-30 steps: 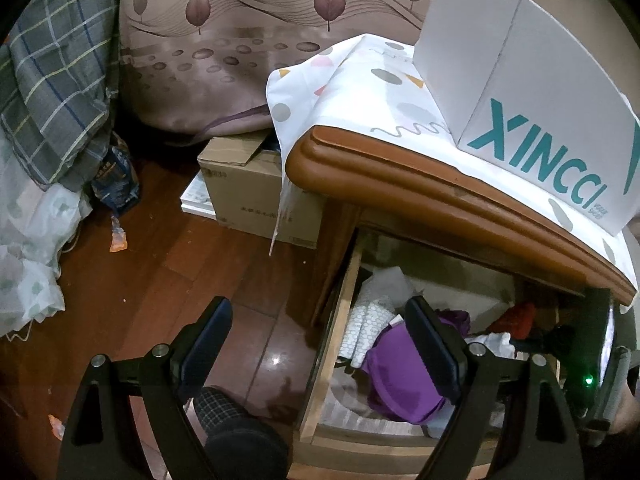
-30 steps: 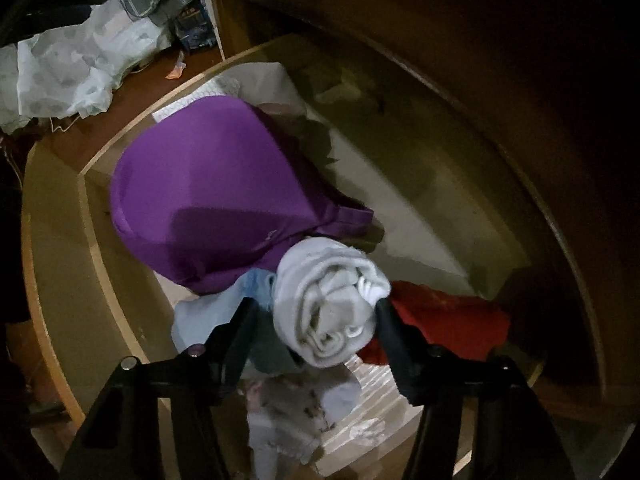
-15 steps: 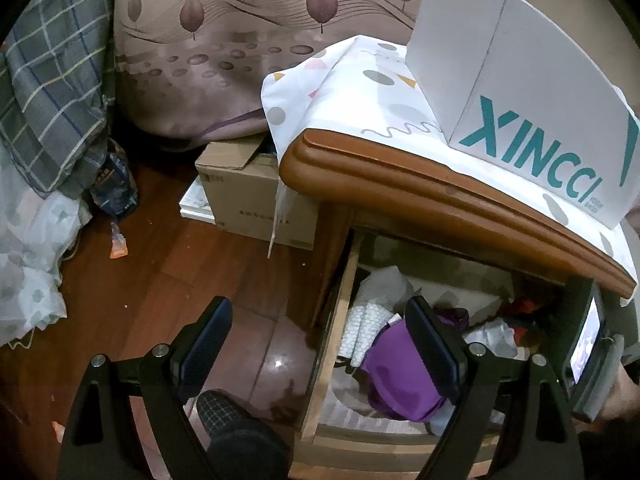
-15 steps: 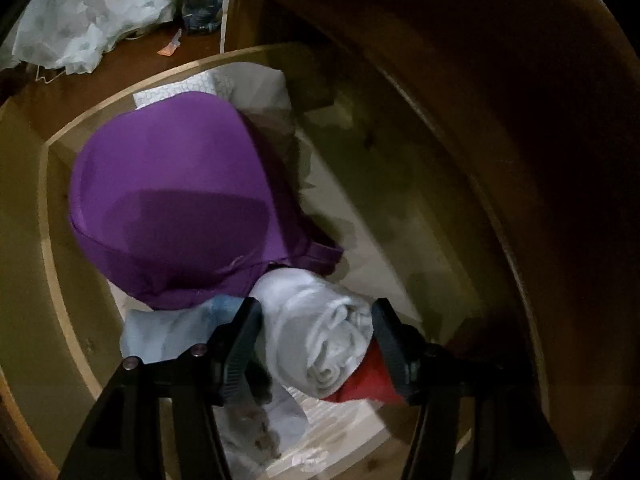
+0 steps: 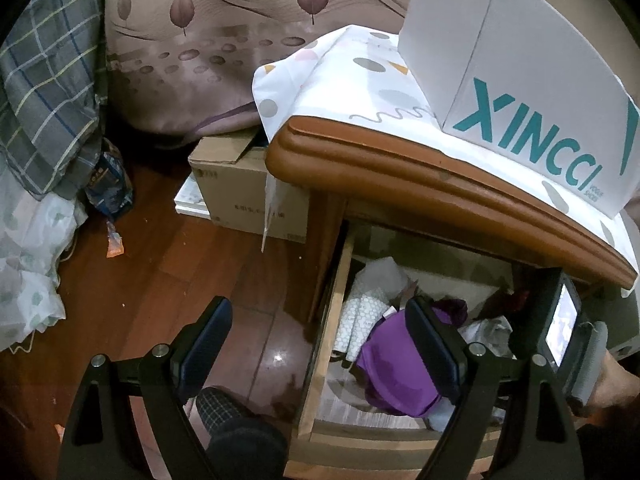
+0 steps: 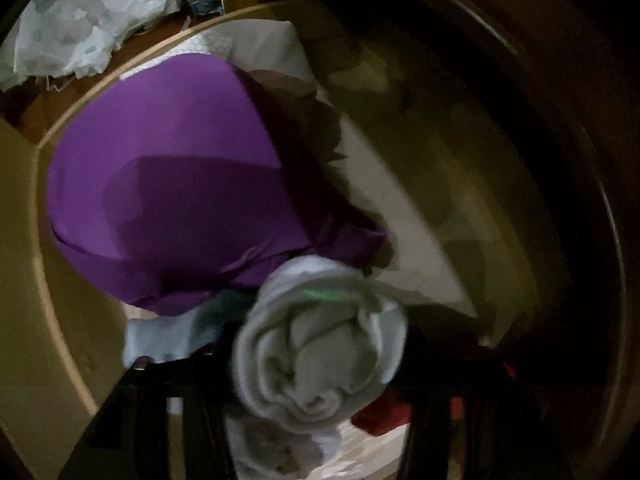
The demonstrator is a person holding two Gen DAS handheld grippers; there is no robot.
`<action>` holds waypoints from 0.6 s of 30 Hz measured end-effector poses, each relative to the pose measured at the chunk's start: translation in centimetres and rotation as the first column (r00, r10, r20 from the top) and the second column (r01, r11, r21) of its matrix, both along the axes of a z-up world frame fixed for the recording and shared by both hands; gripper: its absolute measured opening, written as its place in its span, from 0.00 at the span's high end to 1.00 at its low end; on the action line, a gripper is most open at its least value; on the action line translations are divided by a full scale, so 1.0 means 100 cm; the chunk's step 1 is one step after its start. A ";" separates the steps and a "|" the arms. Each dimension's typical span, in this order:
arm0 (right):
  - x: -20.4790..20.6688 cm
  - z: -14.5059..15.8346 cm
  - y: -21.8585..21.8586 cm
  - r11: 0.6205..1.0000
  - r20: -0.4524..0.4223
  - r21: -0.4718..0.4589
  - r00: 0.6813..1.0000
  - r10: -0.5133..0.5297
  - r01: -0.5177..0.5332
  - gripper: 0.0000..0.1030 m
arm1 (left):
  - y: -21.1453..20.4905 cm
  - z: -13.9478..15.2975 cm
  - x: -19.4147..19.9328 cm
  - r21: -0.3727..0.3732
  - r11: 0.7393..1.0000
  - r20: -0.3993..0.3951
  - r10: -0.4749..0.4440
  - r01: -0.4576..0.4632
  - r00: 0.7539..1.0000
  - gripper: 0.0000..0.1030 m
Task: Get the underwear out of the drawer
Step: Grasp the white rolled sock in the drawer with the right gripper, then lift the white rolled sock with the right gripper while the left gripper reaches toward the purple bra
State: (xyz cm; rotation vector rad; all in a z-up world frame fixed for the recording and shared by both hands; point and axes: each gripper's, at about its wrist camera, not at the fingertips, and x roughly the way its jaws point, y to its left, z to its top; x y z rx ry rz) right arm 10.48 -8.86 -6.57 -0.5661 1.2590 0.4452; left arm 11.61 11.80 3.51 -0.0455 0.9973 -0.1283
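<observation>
Inside the open wooden drawer (image 5: 320,360), the right tool (image 6: 320,360) is closing around a rolled white undergarment (image 6: 316,344), which sits between its jaws beside a purple garment (image 6: 180,184) and a red one (image 6: 380,416); blur hides whether the pads press it yet. The left tool (image 5: 320,344) hangs spread and empty above the drawer's side rail. A white shoebox (image 5: 520,80) stands on the cloth-covered surface (image 5: 400,160) above.
</observation>
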 end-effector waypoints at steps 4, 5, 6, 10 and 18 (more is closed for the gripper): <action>-0.009 0.009 -0.004 1.000 0.038 -0.022 0.999 -0.008 0.009 0.57 | -0.001 -0.004 0.000 -0.010 1.000 -0.015 -0.006 0.006 1.000 0.17; -0.011 0.015 -0.006 1.000 0.054 -0.022 0.998 -0.016 0.018 0.57 | -0.001 -0.005 0.000 -0.007 1.000 -0.019 -0.008 0.008 1.000 0.17; -0.014 0.022 -0.007 1.000 0.069 -0.012 0.997 -0.026 0.027 0.57 | -0.002 -0.006 0.000 -0.003 1.000 -0.022 -0.011 0.011 1.000 0.17; -0.032 0.049 -0.013 0.998 0.113 0.034 0.992 -0.050 0.047 0.57 | -0.008 -0.011 0.000 -0.014 1.000 -0.046 -0.029 0.028 0.999 0.17; -0.061 0.100 -0.034 0.961 0.160 0.203 0.962 -0.222 0.188 0.57 | -0.021 -0.033 0.003 -0.123 0.989 -0.171 -0.105 0.085 0.980 0.16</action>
